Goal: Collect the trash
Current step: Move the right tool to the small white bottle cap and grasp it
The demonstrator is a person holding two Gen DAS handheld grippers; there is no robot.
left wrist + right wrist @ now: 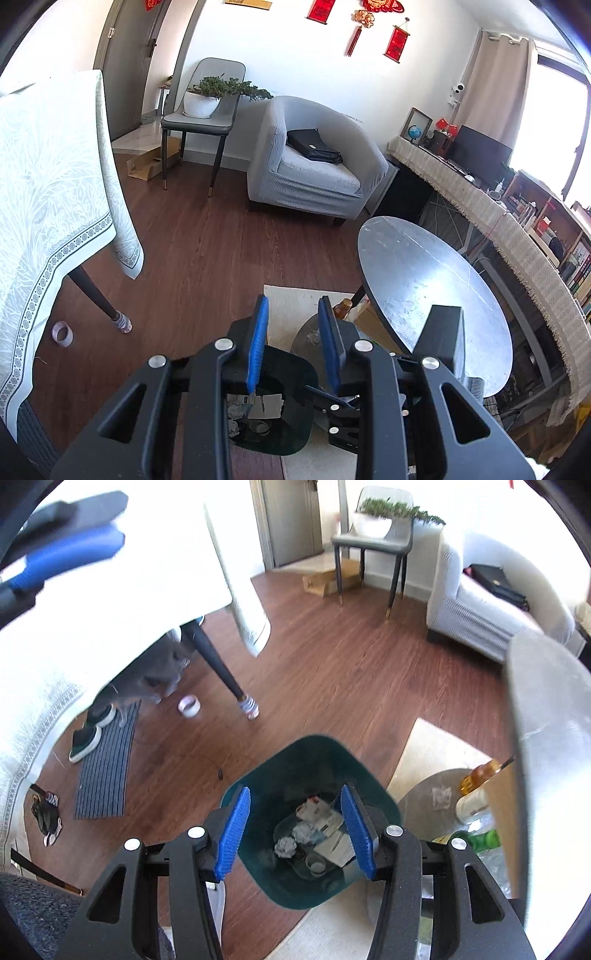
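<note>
Right gripper point(295, 829) directly above the green trash bin point(314, 886), jaws spread wide, nothing between them. Bin holds crumpled paper balls point(286, 845), flat paper packets point(334, 840) and a small clear cup point(316, 866).
Left gripper point(293, 343) also over the bin point(295, 435), jaws apart, empty; the right gripper's black finger point(445, 332) shows just right of it.
Bin stands on the wood floor point(332, 686), its right side on the edge of a cream rug point(430, 749).
Right of the bin: low grey round table point(424, 801), then bottles point(476, 797) under the big round silver table point(424, 266).
Left of the bin: striped mat point(105, 768) with dark shoes point(86, 740).
Beyond the bin to the left: tape roll point(189, 706) on the floor beside the leg of the cloth-covered table point(44, 177); grey cat point(155, 679) under that table.
Far past the bin: grey armchair point(310, 162) with a black bag point(314, 146), chair carrying a potted plant point(207, 98), flat cardboard point(147, 166) below it.
</note>
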